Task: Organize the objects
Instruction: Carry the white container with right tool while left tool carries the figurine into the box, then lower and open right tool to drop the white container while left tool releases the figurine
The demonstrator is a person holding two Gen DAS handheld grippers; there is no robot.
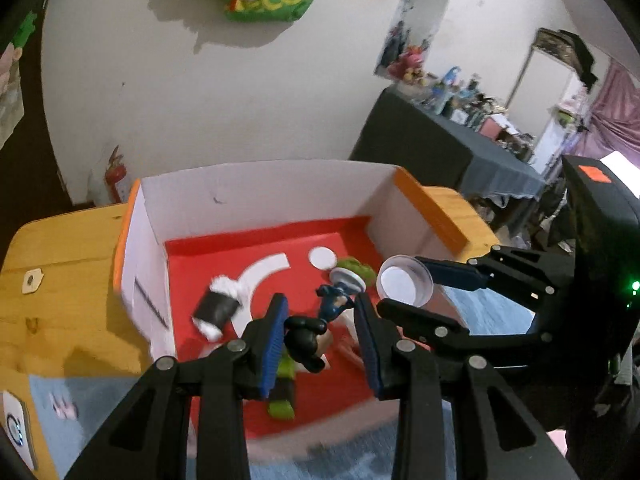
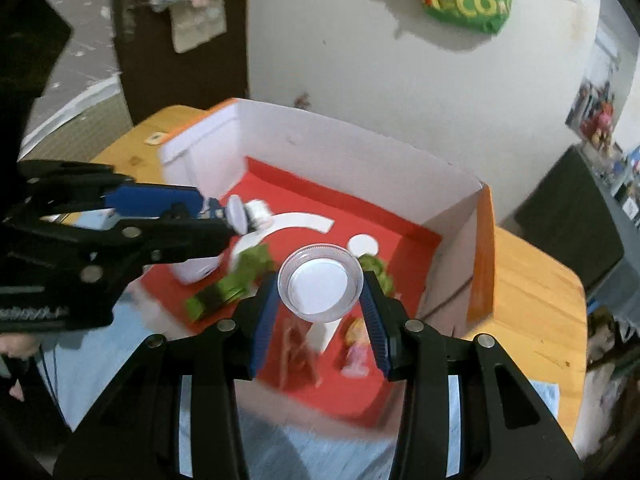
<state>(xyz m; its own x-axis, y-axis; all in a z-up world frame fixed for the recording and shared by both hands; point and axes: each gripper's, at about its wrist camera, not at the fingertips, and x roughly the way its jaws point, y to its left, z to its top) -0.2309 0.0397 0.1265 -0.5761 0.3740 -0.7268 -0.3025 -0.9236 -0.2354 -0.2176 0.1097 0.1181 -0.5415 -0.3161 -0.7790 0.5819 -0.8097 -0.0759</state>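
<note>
Left wrist view: left tongs (image 1: 322,326) grip a small figurine (image 1: 336,300); right tongs (image 2: 320,300) clamp a round clear dish (image 2: 320,282) above the box (image 2: 360,152).

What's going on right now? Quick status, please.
Left gripper shut on a small toy figure. Right gripper shut on a clear round dish. Both over the red-floored box, toys inside. Nothing blocking.

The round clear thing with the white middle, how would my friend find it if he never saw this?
Look for the big box with white walls and a red floor, sitting on the wooden table. Above its near edge, the right gripper holds a small disc between its blue pads. Unlike the toys lying in the box, it is flat, round and see-through, with a white centre.
</note>
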